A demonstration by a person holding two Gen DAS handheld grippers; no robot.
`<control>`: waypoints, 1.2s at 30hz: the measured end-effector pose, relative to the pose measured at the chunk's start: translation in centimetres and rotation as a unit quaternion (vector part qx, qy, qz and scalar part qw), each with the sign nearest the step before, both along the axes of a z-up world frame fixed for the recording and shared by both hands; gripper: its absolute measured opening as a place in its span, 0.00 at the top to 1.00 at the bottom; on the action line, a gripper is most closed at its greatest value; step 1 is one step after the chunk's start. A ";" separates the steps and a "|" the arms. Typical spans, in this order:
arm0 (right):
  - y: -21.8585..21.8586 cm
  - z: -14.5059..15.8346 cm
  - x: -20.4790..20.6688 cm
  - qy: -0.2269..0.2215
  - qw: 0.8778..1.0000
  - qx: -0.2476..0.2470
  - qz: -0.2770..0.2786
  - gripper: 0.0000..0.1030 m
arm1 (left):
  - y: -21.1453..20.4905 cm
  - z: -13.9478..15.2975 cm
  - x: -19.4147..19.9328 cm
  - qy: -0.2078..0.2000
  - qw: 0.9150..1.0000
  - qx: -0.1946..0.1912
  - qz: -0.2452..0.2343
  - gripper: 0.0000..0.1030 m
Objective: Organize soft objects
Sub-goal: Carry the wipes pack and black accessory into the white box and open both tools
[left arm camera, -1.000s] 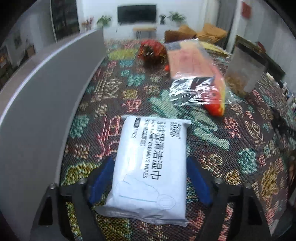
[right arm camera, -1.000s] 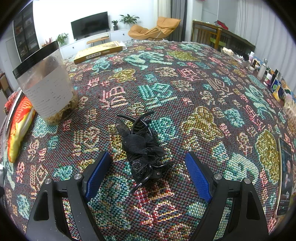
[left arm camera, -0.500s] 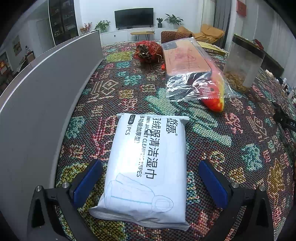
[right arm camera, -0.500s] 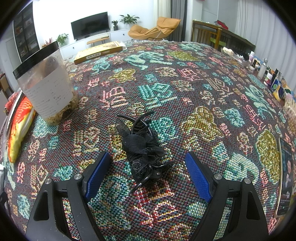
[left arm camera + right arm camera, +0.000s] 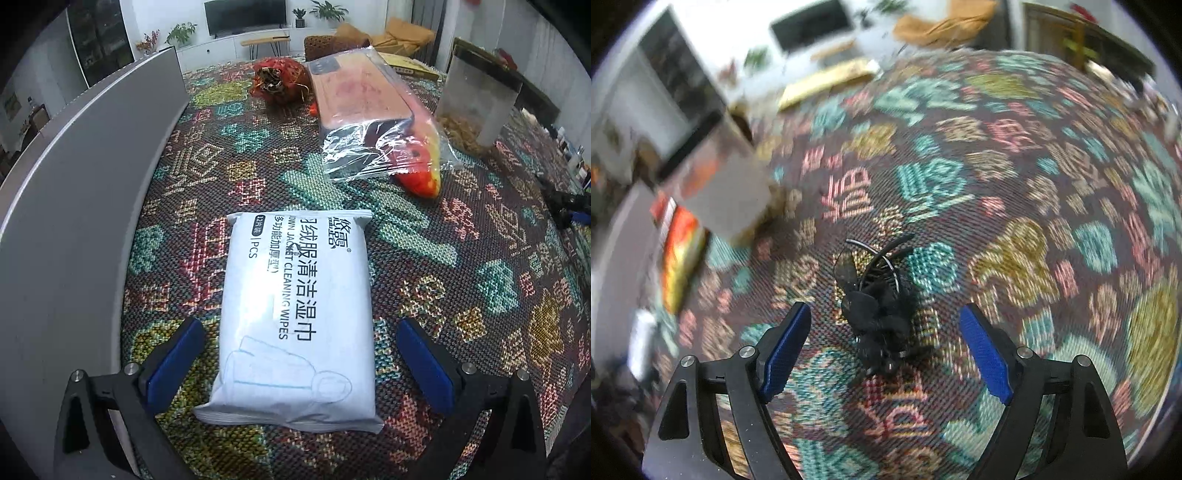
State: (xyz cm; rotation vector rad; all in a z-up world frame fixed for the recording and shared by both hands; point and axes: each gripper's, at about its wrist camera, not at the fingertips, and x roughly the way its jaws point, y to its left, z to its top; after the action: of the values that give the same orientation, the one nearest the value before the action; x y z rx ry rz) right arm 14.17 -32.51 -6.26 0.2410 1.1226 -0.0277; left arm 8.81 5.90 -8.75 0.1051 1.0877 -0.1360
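A white pack of cleaning wipes (image 5: 299, 314) lies flat on the patterned tablecloth. My left gripper (image 5: 299, 362) is open, one finger on each side of the pack's near end, not touching it. A black hair clip with a fabric bow (image 5: 877, 306) lies on the cloth in the right wrist view. My right gripper (image 5: 886, 339) is open with the clip between its fingers, apart from both pads. The right wrist view is motion-blurred.
A grey bin wall (image 5: 74, 192) runs along the left. Beyond the wipes lie a plastic-wrapped orange and red package (image 5: 373, 122) and a red mesh bundle (image 5: 280, 79). A clear jar with a black lid (image 5: 480, 96) stands at the right; it also shows blurred in the right wrist view (image 5: 716, 184).
My left gripper has opened wider and drawn back a little from the wipes pack. My right gripper has started moving; its view has tilted and blurred, with the clip still between the fingers.
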 end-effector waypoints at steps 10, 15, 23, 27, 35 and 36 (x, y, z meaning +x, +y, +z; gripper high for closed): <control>-0.3 1.8 0.1 0.040 0.998 -0.044 -0.013 0.62 | -0.3 1.6 -0.4 -0.018 0.999 -0.039 -0.022 0.42; 3.5 7.0 -0.8 -0.021 0.999 -0.019 0.017 0.62 | 1.2 5.3 -1.8 -0.048 0.989 -0.142 -0.003 0.42; 20.1 14.8 -0.5 -0.093 0.978 0.089 0.163 0.62 | 10.3 13.5 -6.3 -0.121 0.977 -0.167 0.051 0.42; 32.6 17.1 -1.6 -0.104 0.947 0.161 0.258 0.61 | 17.3 15.5 -8.3 -0.138 0.979 -0.093 0.115 0.42; 44.7 15.0 -3.7 -0.101 0.924 0.165 0.331 0.26 | 26.0 13.4 -9.5 -0.122 0.958 0.044 0.254 0.03; 43.7 14.6 -4.2 -0.112 0.927 0.147 0.327 0.25 | 26.4 13.3 -10.0 -0.129 0.956 0.038 0.261 0.03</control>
State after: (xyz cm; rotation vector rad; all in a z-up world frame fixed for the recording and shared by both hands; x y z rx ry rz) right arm 9.94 11.22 8.31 0.1198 0.9295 0.7511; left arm -1.14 32.30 4.55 -0.0961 0.8280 0.3860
